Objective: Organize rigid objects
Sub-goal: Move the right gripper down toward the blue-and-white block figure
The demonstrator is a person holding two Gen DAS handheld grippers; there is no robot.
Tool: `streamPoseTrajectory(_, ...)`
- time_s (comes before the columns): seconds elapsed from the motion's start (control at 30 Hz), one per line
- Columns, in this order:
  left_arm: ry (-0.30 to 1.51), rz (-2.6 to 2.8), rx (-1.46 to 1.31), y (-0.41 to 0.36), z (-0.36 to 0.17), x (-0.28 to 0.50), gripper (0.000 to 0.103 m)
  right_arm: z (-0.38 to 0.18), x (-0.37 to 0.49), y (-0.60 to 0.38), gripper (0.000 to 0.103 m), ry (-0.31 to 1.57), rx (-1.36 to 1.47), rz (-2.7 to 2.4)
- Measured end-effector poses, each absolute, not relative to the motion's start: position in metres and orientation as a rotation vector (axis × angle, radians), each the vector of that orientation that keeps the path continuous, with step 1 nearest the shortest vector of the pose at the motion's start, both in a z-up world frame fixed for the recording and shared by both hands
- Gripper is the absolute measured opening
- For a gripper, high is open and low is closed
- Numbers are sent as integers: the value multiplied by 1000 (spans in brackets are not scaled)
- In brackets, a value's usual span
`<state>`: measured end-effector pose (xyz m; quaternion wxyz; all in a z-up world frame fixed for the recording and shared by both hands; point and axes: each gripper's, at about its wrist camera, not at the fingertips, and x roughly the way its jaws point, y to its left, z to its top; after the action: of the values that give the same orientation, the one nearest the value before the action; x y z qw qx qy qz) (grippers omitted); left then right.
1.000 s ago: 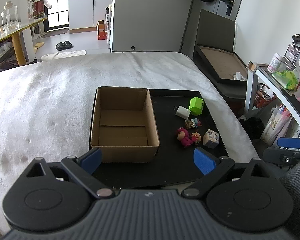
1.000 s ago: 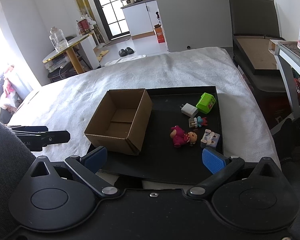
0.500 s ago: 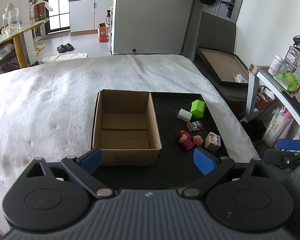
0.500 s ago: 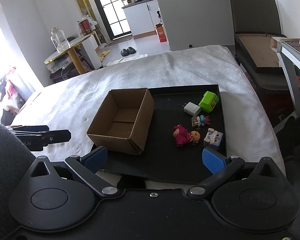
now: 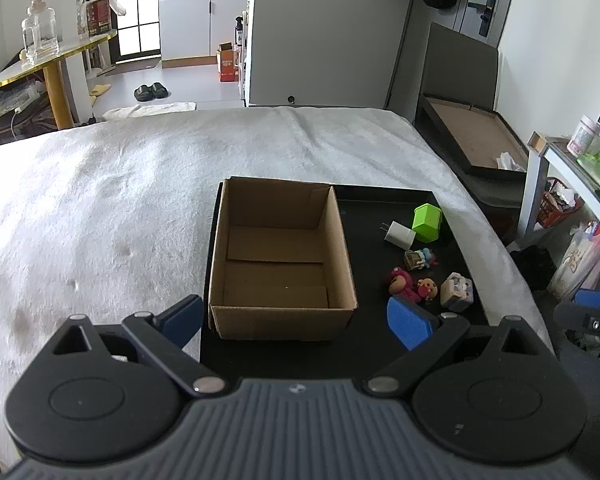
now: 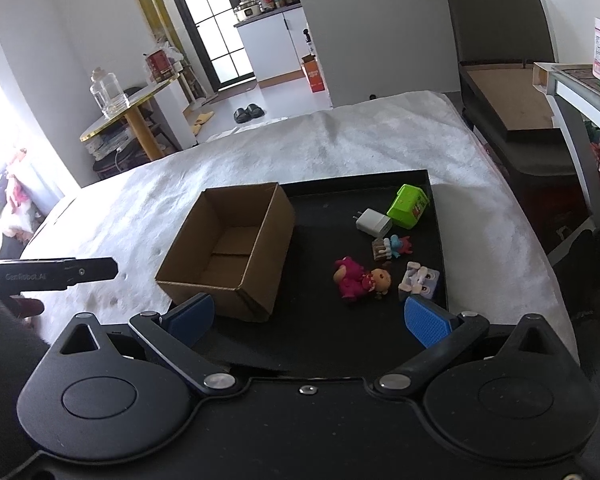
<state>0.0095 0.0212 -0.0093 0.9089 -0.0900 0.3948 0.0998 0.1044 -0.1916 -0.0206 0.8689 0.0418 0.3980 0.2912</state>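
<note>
An open empty cardboard box (image 5: pixel 278 258) (image 6: pixel 230 246) stands on the left half of a black tray (image 5: pixel 380 344) (image 6: pixel 328 332). To its right lie a green block (image 5: pixel 427 223) (image 6: pixel 408 206), a white charger (image 5: pixel 399 235) (image 6: pixel 374 223), a small figure (image 5: pixel 419 259) (image 6: pixel 392 247), a pink doll (image 5: pixel 410 285) (image 6: pixel 360 278) and a pale cube toy (image 5: pixel 456 292) (image 6: pixel 419 280). My left gripper (image 5: pixel 294 318) is open and empty just before the box. My right gripper (image 6: pixel 308 318) is open and empty at the tray's near edge.
The tray lies on a white fleece cover (image 5: pixel 100 216) (image 6: pixel 360 140). To the right stand a white shelf (image 5: pixel 568 168) and a dark frame with a board (image 5: pixel 472 132) (image 6: pixel 508 100). The left gripper also shows at the right wrist view's left edge (image 6: pixel 48 276).
Both grippers have drawn slightly back and up from the tray. The objects have not moved, and both grippers stay open.
</note>
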Motion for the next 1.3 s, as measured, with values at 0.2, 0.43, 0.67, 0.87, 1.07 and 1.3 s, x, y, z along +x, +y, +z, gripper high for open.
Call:
streamPoseTrajectory(0.2,816,232,-167,26,-18,19,98,-30,113,-194,103,817,98,587)
streamPoseTrajectory(0.43,808,287,-177,37,-31,32,98,-48,129,-197,101,816,116,550)
streamPoseTrajectory(0.67,811,329,-179,45,-44,43,97,-62,142,-199,96,818,131,523)
streamPoseTrajectory(0.87,822,361,-192,51,-55,53,97,-76,156,-200,90,838,155,499)
streamPoseTrajectory(1.07,845,382,-186,57,-71,63,97,-93,167,-203,83,869,174,460)
streamPoseTrajectory(1.3,854,417,-184,64,-89,72,95,-115,180,-204,73,915,194,436)
